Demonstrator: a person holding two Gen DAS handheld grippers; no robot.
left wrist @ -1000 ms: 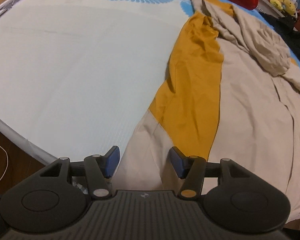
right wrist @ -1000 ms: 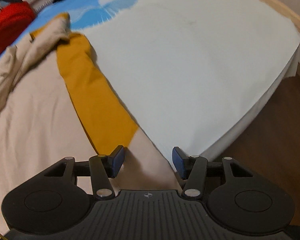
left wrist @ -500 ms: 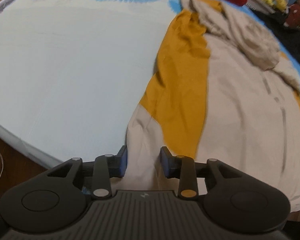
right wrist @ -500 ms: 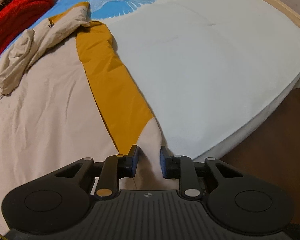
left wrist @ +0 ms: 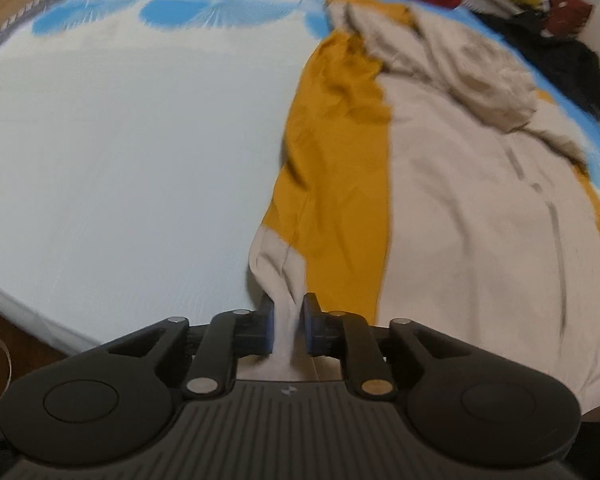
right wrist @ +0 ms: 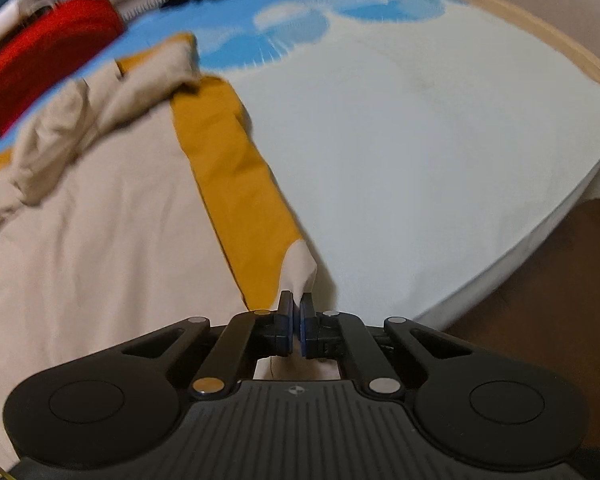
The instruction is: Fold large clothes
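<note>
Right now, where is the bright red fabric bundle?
The bright red fabric bundle lies at the bed's far edge, upper left in the right-wrist view, just beyond the beige-and-mustard garment's crumpled top.

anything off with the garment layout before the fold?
The hood end of the beige-and-mustard garment is bunched, not flat. Both cuffs are pinched: left gripper, right gripper.

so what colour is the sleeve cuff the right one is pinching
Beige, below a mustard-yellow sleeve; the cuff shows best in the right wrist view.
</note>
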